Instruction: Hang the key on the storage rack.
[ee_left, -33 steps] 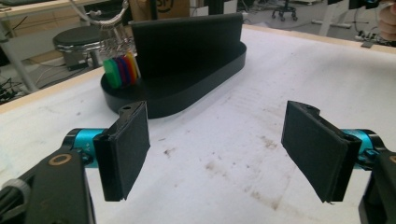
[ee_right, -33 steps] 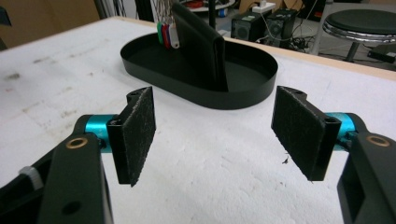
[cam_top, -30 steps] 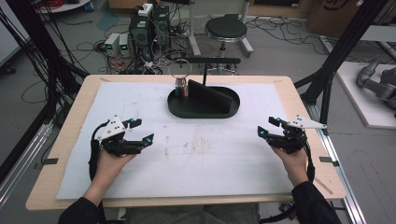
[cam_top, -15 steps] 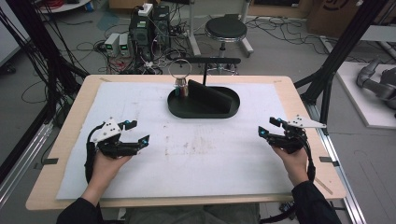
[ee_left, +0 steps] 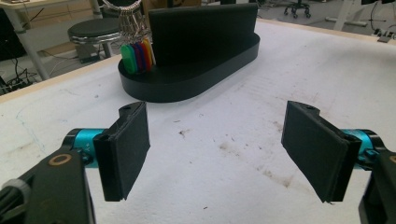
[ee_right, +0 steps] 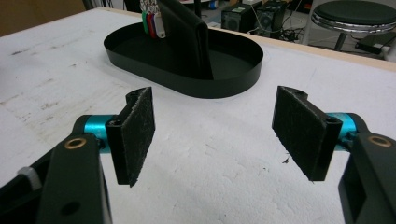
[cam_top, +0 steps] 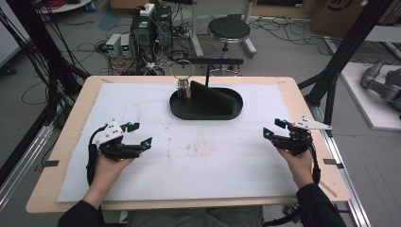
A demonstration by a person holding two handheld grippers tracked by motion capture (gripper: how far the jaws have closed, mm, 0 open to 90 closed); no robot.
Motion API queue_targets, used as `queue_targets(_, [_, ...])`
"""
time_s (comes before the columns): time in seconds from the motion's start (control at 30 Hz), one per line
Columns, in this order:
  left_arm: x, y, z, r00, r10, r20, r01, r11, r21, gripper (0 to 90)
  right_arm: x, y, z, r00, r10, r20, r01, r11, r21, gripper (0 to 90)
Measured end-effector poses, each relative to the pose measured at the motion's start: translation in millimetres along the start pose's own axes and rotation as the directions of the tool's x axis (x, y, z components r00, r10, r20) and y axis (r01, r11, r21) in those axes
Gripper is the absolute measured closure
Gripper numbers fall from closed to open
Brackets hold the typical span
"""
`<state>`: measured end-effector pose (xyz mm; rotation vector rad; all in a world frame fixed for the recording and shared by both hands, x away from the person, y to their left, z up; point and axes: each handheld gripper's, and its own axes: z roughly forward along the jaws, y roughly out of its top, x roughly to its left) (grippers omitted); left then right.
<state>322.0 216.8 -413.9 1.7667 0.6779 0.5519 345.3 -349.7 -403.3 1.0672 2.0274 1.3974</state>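
Note:
A black oval tray (cam_top: 234, 113) sits at the far middle of the white mat, with a black upright panel (cam_top: 210, 93) standing in it. A metal key ring with coloured tags (cam_top: 183, 90) hangs at the tray's left end; the tags (ee_left: 137, 53) show green, blue and yellow, and I also see the tags (ee_right: 152, 23) past the panel (ee_right: 184, 37). My left gripper (cam_top: 141, 133) rests low over the mat at the near left, open and empty. My right gripper (cam_top: 273, 128) is at the near right, open and empty. Both point at the tray (ee_left: 187, 84) (ee_right: 233, 88).
The mat (cam_top: 203, 156) is stained in its middle and lies on a wooden table (cam_top: 61, 142). Behind the table are a round stool (cam_top: 229, 29), computer boxes (cam_top: 151, 26) and cables on the floor. Black frame posts (cam_top: 331, 75) stand at the table's sides.
My left gripper has drifted slightly left and toward the near edge. The right gripper has barely moved. Both stay open.

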Motion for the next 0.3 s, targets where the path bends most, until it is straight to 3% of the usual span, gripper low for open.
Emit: queue_targets(0.3, [0.4,0.6,-0.4,1.0,0.003,0.001,-0.003,1.0,-0.001,23.5,-0.3,-0.1,0.7,1.0,-0.006,0.002,0.006,1.0,0.003,30.5])
